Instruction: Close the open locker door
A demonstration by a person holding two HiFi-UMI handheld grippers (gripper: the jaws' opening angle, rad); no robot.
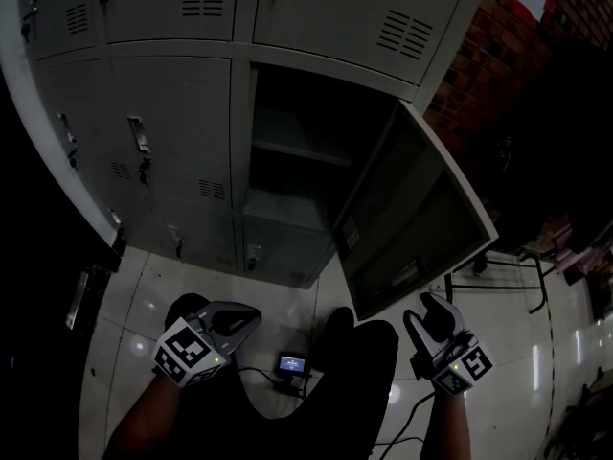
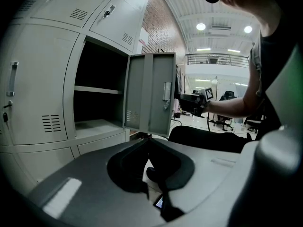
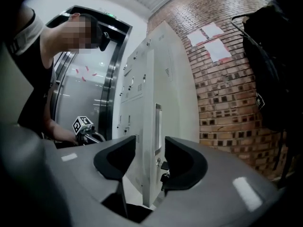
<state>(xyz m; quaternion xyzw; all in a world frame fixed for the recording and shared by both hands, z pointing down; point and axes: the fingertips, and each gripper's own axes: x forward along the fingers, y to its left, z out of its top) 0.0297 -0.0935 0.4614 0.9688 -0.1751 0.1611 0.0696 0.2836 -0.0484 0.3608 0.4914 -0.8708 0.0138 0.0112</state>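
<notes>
Three views share the door (image 1: 412,220)
Head looks down the lockers (image 1: 172,132); gripper views flank it, right nearest.

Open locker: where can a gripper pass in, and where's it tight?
Free: the compartment, bare above and below its shelf, bordered by the door on the right. Tight: the door's edge stands between the right gripper's open jaws; a small device and cable lie on the floor.

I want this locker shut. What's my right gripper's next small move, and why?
Probably push the right gripper against the locker door to swing it shut: the door stands wide open, its edge lined up between the open jaws, ungripped.
</notes>
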